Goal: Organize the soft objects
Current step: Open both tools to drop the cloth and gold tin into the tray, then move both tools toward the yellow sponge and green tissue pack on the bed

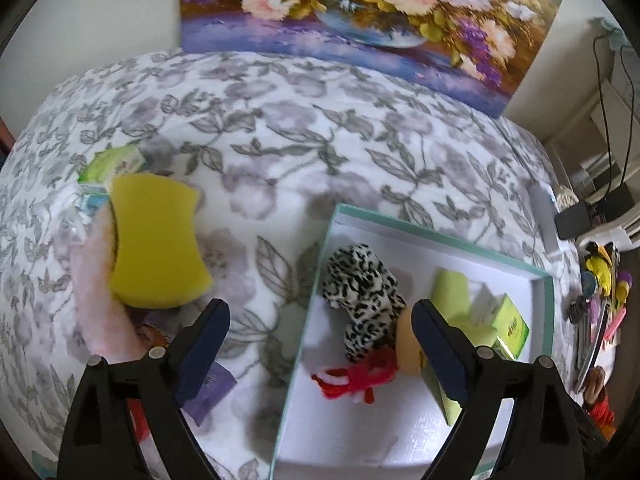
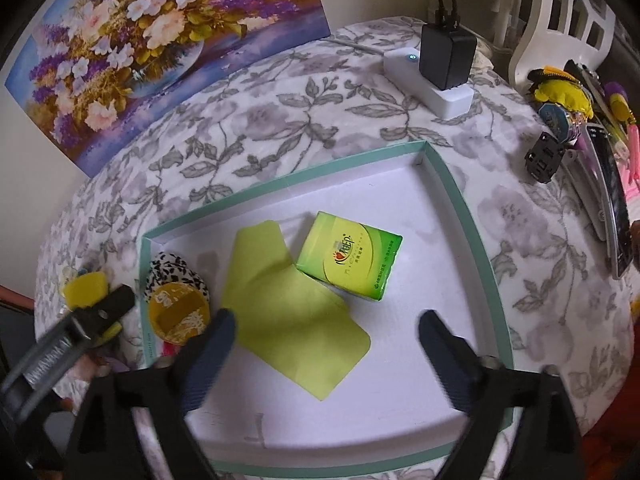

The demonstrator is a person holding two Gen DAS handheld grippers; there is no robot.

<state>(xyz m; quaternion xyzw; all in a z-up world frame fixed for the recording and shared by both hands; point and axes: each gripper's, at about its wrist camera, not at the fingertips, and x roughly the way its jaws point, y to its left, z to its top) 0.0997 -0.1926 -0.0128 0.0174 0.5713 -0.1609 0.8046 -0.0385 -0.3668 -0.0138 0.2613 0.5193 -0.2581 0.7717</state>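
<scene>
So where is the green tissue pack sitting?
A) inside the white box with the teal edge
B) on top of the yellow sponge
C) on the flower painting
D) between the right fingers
A: the green tissue pack lies on the white floor of the teal-rimmed box, beside a flat yellow-green sheet, clear of both grippers.

Two wrist fisheyes, both looking steeply down and forward over the tabletop (image 1: 280,128).
The left view sits close above the tray's (image 1: 440,236) left edge; the right view hovers over the tray's (image 2: 460,200) middle. Both share tray, tissue pack (image 2: 348,256) and far painting (image 2: 160,40).
</scene>
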